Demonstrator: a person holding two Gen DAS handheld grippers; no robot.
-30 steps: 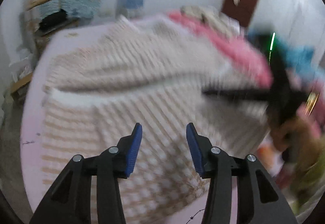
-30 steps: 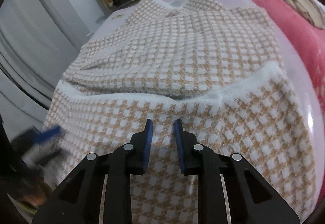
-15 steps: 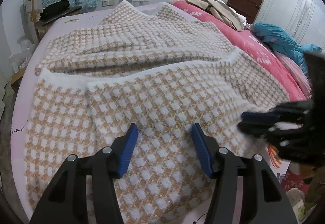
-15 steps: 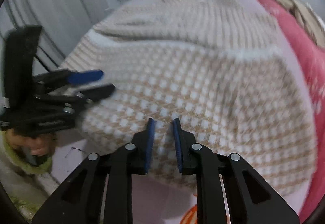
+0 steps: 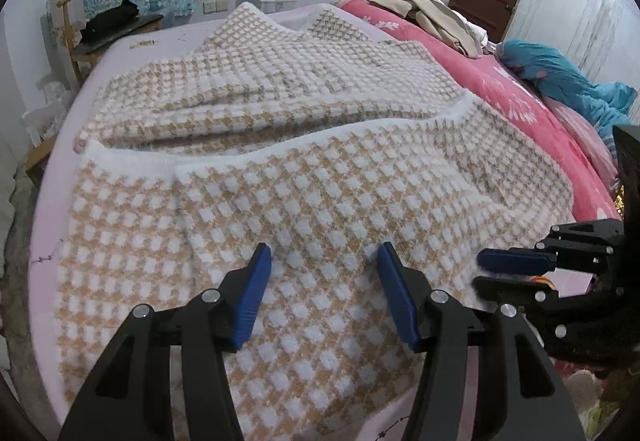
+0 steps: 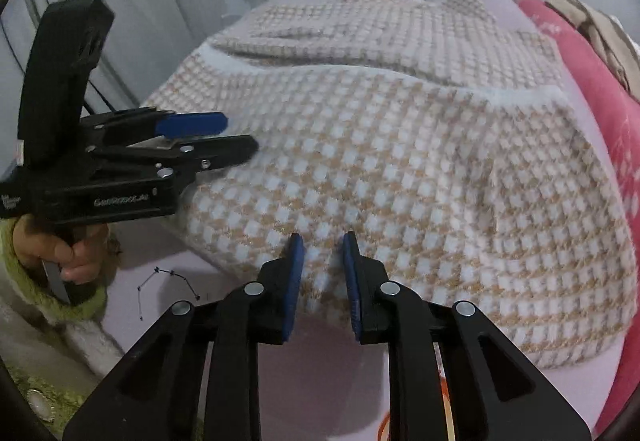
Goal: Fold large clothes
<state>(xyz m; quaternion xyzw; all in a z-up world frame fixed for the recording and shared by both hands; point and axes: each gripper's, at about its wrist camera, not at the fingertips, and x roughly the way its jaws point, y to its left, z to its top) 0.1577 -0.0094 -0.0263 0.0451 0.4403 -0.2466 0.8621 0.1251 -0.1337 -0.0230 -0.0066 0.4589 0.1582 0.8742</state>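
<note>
Left wrist view: a tan-and-white checked garment (image 5: 320, 169) lies spread on a pale pink bed (image 5: 52, 201), its bottom part already folded up over the middle. The left gripper (image 5: 324, 261) hovers above the near fold, jaws apart and empty. The right gripper (image 5: 496, 273) sits at the garment's right corner.

Right wrist view: the right gripper (image 6: 323, 245), jaws narrowly parted with nothing between them, hangs just over the garment's (image 6: 400, 161) near edge, nearer that edge than the left gripper (image 6: 208, 137).
</note>
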